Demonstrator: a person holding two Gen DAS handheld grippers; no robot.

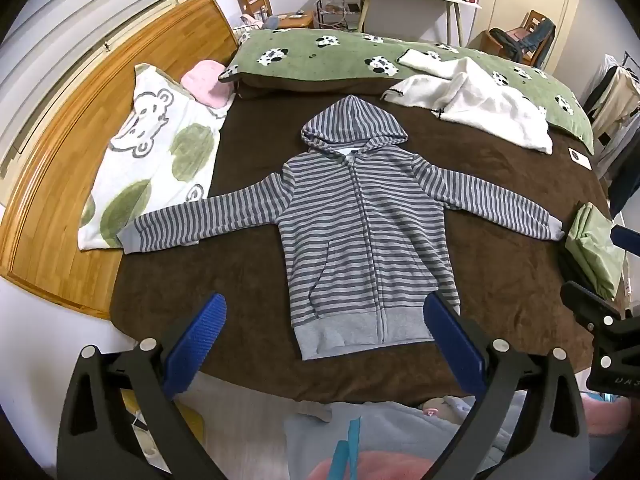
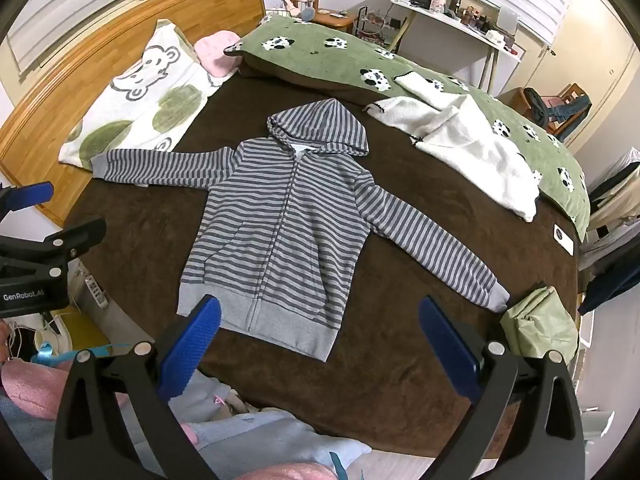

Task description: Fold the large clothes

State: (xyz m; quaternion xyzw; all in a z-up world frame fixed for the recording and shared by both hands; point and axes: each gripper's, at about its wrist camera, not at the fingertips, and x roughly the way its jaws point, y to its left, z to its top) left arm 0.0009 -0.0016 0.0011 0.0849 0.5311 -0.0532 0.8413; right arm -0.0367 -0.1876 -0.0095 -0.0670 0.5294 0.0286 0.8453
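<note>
A striped hoodie [image 1: 366, 220] lies face up and zipped on the brown bedspread [image 1: 220, 280], hood toward the green blanket [image 1: 320, 52] at the far side, both sleeves spread straight out and the grey hem nearest the near edge of the bed. Relative to the hoodie, a bear-print pillow [image 1: 160, 160] sits under the tip of its left sleeve, a white garment [image 1: 492, 108] lies beyond its right shoulder, and a folded green cloth [image 1: 596, 248] rests just past its right cuff. Both tongs hang above the near edge with jaws spread wide and nothing between them: the left gripper [image 1: 324, 320] is over the hem, and the right gripper [image 2: 320, 320] is over the hem's right corner. Folding has apparently not begun, so the step in hand is likely the first sleeve fold. To do it well, each gripper should probably take one point of the same side, one at the cuff [image 2: 496, 296] and one near the shoulder seam, pinching only the sleeve layer and not the bedspread beneath. Lifting just enough to clear the body and laying the sleeve flat across the chest, parallel to the stripes, should keep the zipper line straight. The left sleeve overlaps the pillow, so dragging it could snag.
</note>
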